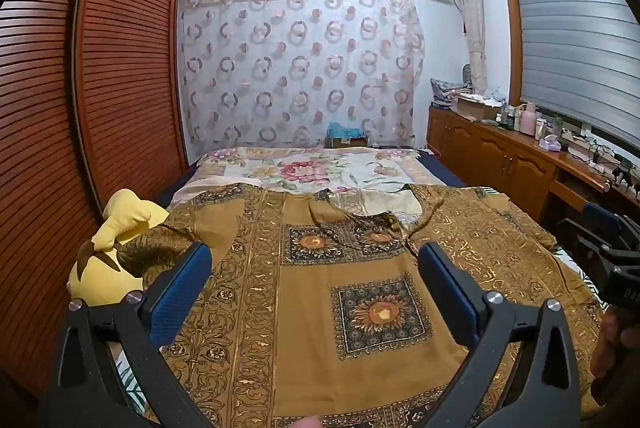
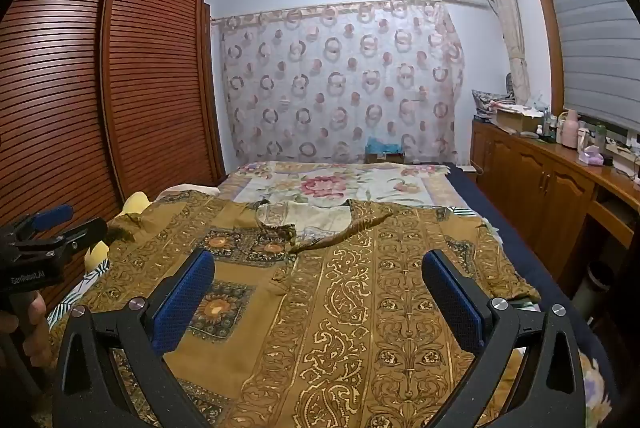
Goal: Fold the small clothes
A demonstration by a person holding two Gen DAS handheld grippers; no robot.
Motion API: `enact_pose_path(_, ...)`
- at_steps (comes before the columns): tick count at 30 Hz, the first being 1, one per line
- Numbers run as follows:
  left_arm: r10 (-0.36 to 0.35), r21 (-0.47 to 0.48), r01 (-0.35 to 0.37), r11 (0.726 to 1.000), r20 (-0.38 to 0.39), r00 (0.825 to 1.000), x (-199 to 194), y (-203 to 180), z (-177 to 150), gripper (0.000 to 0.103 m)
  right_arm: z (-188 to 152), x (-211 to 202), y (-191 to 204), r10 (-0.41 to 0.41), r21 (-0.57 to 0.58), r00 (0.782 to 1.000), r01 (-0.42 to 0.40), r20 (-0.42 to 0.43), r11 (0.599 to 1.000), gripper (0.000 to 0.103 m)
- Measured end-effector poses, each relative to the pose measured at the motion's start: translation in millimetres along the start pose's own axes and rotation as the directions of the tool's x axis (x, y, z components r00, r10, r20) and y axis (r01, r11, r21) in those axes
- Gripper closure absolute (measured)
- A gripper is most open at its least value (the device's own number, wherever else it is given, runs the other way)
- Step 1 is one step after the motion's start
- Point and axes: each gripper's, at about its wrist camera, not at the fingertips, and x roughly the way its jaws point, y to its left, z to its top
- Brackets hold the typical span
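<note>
The bed (image 1: 440, 170) runs away from you toward the curtained wall, and the brown patterned shirt (image 1: 320, 292) lies spread flat across its near half, collar end farthest from you and hem nearest, so its long axis points straight ahead along both tools. In the right wrist view the same shirt (image 2: 360, 308) fills the space under and ahead of your tool, its open neckline (image 2: 316, 220) well beyond the fingertips. One sleeve reaches out toward the wardrobe side, where it touches or overlaps a yellow plush toy (image 1: 116, 240); the other sleeve (image 2: 492, 260) reaches toward the cabinet side. Your left tool (image 1: 316, 288) is spread wide and holds nothing, hovering over the left half of the shirt body; your right tool (image 2: 320, 296) is likewise spread and empty over the right half. Judging by this, each sleeve lies outward of its own tool, so the left hand is nearer the toy-side sleeve and the right hand nearer the other. Mind the toy: it may snag the left fold.
</note>
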Motion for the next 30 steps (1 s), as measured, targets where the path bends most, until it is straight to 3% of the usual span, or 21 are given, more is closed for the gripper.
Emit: enact_pose_path(30, 0.004, 0.010, -0.004, 1.000, 0.002, 1.000, -4, 2, 3, 0.000, 1, -1, 7, -0.022, -0.007, 1.000, 0.022, -0.007, 1.000, 0.000)
